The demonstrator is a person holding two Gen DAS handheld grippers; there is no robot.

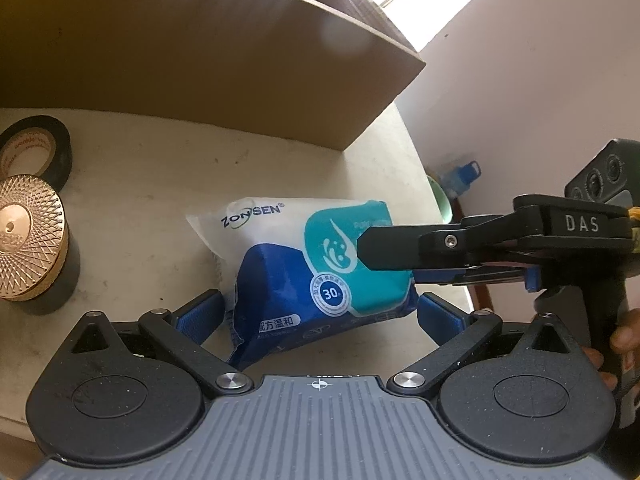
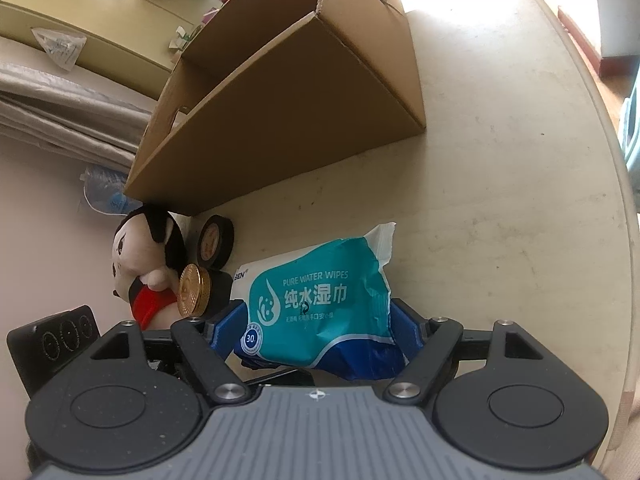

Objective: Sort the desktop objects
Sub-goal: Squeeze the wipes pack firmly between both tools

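Where the table (image 1: 160,184) runs in front of the cardboard box (image 1: 180,60), the pack of wet wipes (image 1: 280,272) lies tilted, its white sealed end towards the box and its blue end nearer the cameras, with a shadow under that nearer end. The right gripper (image 2: 316,320) has its jaws set wide around the pack, and its blue pads (image 2: 228,320) appear to press on the pack's two sides, so it seems to hold the pack. The left gripper (image 1: 320,308) also stands wide, one blue pad on each side of the pack's blue end; whether those pads press on the wrapper or only sit just beside it cannot be told. In the left wrist view the right gripper reaches in from the right, one black finger lying over the teal part of the pack, and a hand (image 1: 616,344) grasps its handle. To the left of the pack, apart from it, stand a black roll of tape (image 1: 60,148) and a round gold-lidded tin (image 1: 28,236). A plush doll (image 2: 136,248) sits just beyond these, by the box's corner.
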